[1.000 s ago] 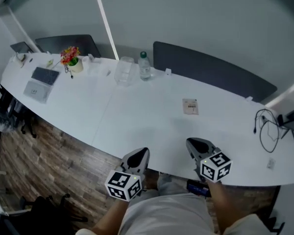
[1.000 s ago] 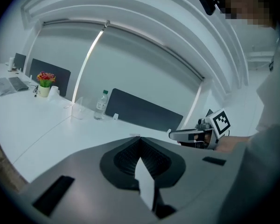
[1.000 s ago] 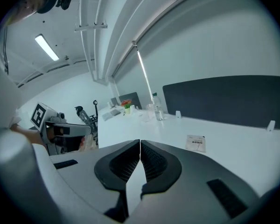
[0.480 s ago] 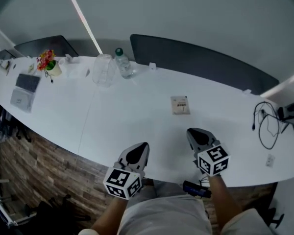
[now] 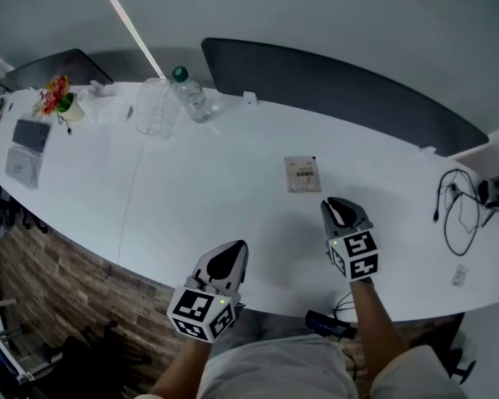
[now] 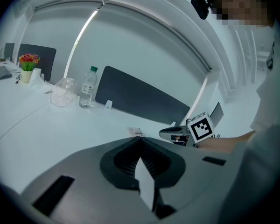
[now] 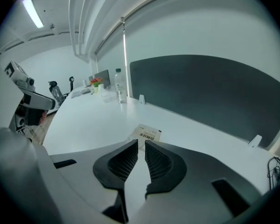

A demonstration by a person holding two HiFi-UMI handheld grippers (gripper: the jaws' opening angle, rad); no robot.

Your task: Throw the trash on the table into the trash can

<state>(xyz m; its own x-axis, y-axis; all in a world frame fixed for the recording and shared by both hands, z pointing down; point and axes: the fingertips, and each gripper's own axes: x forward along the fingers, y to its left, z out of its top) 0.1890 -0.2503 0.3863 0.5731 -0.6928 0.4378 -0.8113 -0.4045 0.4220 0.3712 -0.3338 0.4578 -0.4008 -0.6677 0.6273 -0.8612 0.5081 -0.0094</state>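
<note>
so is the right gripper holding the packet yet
No, the packet lies flat on the table beyond the right gripper, whose jaws are shut with nothing between them.

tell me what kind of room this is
Most likely an office meeting room: a long curved white table with dark seat backs along its far side, and a water bottle and potted flowers standing on it.

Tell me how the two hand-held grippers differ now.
The right hand-held gripper reaches onto the table, tips near the paper packet; the left hand-held gripper sits back by the table's near edge. The right's marker cube is over the tabletop; the left's hangs past the edge. Both are shut and empty.
</note>
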